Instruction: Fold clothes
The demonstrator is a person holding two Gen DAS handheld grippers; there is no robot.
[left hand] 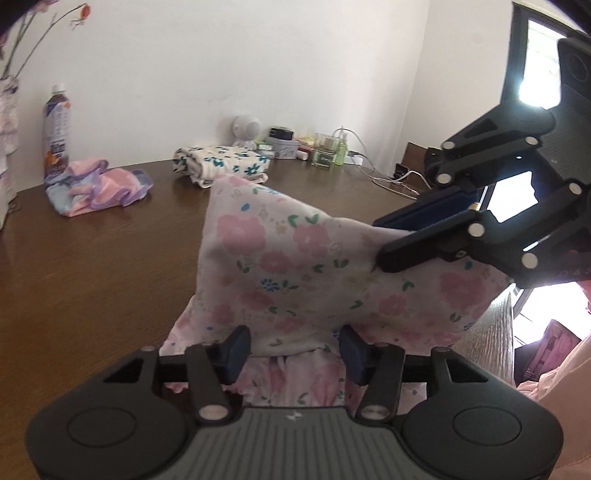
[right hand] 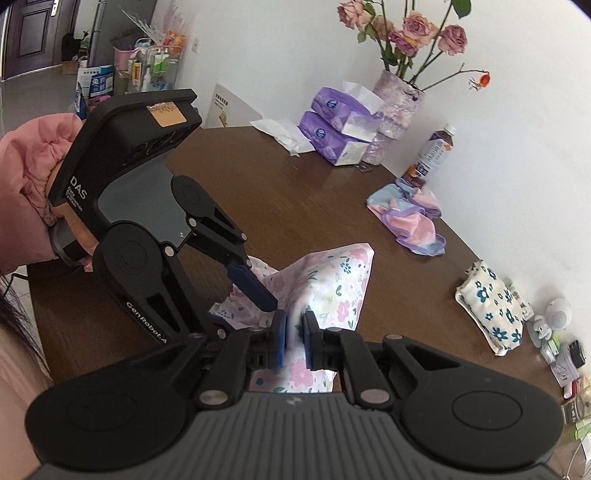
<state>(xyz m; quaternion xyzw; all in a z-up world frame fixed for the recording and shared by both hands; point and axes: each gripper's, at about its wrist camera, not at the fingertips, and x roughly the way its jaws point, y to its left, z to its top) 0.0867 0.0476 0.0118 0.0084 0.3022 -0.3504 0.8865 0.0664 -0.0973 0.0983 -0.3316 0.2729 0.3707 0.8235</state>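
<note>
Glass vase point(right hand: 397, 107) holds roses point(right hand: 417, 26); right hand-held gripper point(right hand: 294, 334) pinches floral cloth point(right hand: 332, 284); left hand-held gripper point(left hand: 291, 350) released.

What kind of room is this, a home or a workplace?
Most likely a home, perhaps a dining room. A wooden table bears a vase of roses, tissue packs and a drink bottle, and a hallway door shows behind.

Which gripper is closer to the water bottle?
Left. The left hand-held gripper is on the bottle's side of the floral cloth. The right hand-held gripper pinches the cloth farther away.
</note>
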